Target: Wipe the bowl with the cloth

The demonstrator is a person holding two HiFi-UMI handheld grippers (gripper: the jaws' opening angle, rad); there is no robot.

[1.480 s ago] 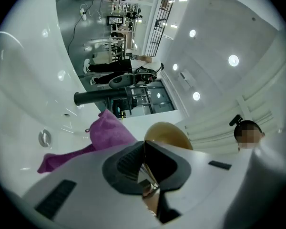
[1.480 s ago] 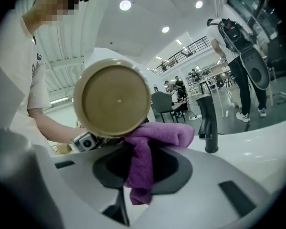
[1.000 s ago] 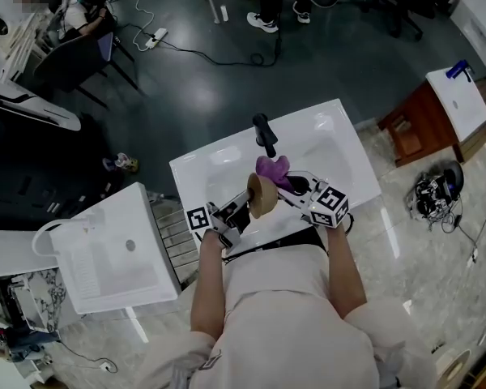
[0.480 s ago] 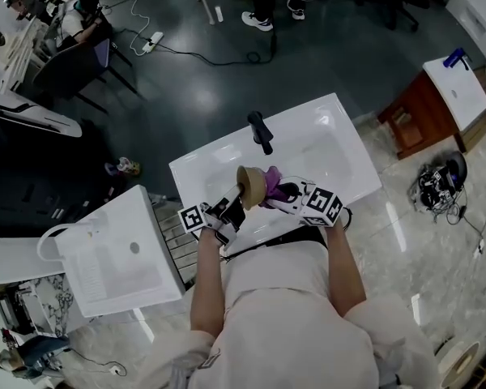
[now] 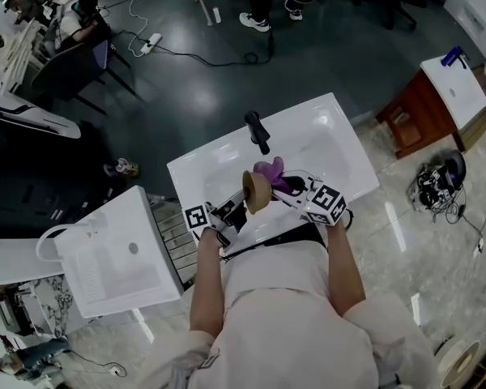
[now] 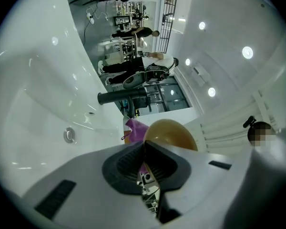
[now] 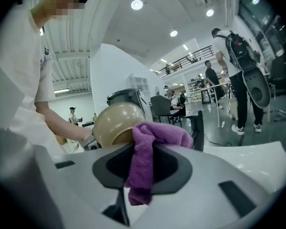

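Since half a second ago, the cloth (image 5: 269,170) has moved up over the far side of the bowl (image 5: 257,191), towards the faucet (image 5: 257,132). On the left, the left gripper (image 6: 144,149) is closed on the thin rim of the bowl and holds it on its side in the air above the white sink (image 5: 332,148). The bowl looks stiff, smooth and light, so I think it may turn in this narrow hold if it is pressed hard; the rim is the only good place to take it. On the right, the right gripper (image 7: 144,156) is clamped on the purple cloth, which is soft and limp and folds over the bowl.
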